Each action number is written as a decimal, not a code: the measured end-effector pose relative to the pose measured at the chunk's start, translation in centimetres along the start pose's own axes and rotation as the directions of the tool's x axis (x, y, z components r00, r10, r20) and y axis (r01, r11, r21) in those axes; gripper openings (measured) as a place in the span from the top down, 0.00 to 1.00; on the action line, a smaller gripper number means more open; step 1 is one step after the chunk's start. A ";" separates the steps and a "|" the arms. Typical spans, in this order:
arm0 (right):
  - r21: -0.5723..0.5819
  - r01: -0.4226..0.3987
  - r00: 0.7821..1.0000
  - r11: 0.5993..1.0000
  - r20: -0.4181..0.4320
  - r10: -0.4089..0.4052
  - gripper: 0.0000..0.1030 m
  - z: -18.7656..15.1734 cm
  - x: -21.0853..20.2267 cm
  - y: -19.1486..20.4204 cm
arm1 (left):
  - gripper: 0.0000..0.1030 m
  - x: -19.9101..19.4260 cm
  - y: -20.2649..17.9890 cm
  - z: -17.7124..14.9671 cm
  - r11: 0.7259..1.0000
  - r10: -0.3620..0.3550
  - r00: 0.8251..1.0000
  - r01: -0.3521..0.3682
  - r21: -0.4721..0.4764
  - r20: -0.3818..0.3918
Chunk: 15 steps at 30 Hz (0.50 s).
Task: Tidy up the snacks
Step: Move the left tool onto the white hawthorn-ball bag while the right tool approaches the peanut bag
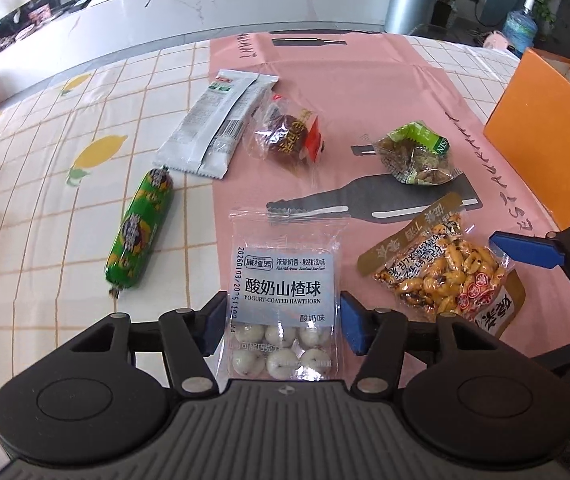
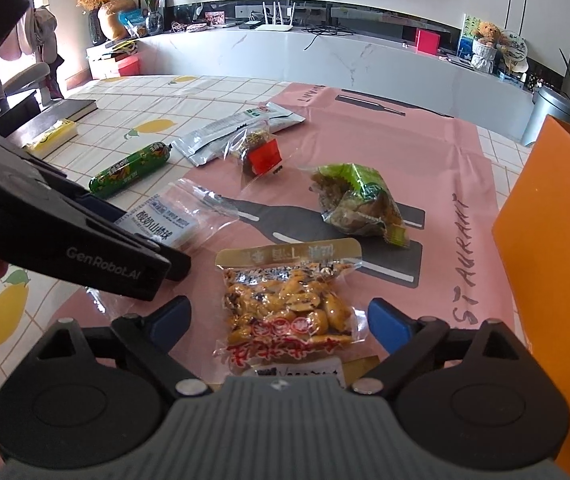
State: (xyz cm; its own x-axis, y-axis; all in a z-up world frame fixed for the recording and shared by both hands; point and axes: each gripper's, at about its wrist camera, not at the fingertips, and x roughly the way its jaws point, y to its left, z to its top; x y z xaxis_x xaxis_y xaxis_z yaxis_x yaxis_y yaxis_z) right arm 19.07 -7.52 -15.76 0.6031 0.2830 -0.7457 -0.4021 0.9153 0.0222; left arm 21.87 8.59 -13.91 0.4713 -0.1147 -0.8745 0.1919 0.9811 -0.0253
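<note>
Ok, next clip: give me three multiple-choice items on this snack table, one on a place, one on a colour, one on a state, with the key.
1. Where does the green sausage-shaped snack stick lie?
A. on the lemon-print checked tablecloth
B. on the pink paper mat
C. inside the orange cardboard box

2. What colour are the pads on both sets of jaws?
A. red
B. blue
C. white

3. How does the right gripper stand at the clear packet of yellow coated peanuts?
A. shut on it
B. open, one pad on each side, neither touching
C. far off at the box

Key: 1 A, checks and lemons show under it. 2 B, blue pads show in both wrist views. 3 B, gaps show on both sides.
</note>
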 end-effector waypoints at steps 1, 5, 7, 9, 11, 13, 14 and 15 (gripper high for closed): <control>-0.002 0.005 1.000 1.000 -0.005 -0.005 0.11 -0.1 0.1 0.0 | 0.36 -0.1 0.1 -0.2 1.000 -0.001 1.000 0.001 -0.006 0.001; 0.010 0.026 0.999 1.000 -0.025 -0.026 0.18 -0.3 0.4 -0.1 | 0.36 -0.5 0.2 -0.7 1.000 -0.008 1.000 0.008 -0.023 0.000; 0.023 0.025 0.999 0.999 -0.031 -0.024 0.19 -0.4 0.4 -0.4 | 0.36 -0.7 0.4 -0.9 0.999 -0.019 1.000 0.019 -0.041 0.003; 0.014 0.030 0.999 0.999 -0.031 -0.029 0.20 -0.5 0.2 -0.3 | 0.36 -0.8 0.4 -1.0 0.998 -0.025 1.000 0.025 -0.051 0.005; -0.002 0.038 0.999 0.999 -0.025 -0.038 0.23 -0.5 -0.1 -0.1 | 0.36 -0.9 0.4 -1.1 0.998 -0.029 1.000 0.029 -0.061 0.006; -0.013 0.040 0.999 0.999 -0.018 -0.040 0.29 -0.5 -0.4 0.0 | 0.36 -1.1 0.2 -1.2 0.997 -0.039 0.999 0.039 -0.072 0.009; -0.018 0.041 0.999 0.999 -0.021 -0.042 0.30 -0.5 -0.4 0.1 | 0.36 -1.2 0.2 -1.2 0.996 -0.041 0.999 0.042 -0.075 0.011; -0.025 0.042 0.999 0.999 -0.024 -0.043 0.31 -0.5 -0.5 0.1 | 0.36 -1.5 0.1 -1.2 0.996 -0.043 0.999 0.044 -0.077 0.014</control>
State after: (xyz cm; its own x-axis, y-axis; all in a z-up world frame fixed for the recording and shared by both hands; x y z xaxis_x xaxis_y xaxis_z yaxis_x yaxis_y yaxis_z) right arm 18.41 -7.66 -15.72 0.6030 0.2365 -0.7618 -0.3936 0.9189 -0.0263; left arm 20.13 9.00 -13.20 0.4744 -0.1590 -0.8658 0.1453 0.9842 -0.1012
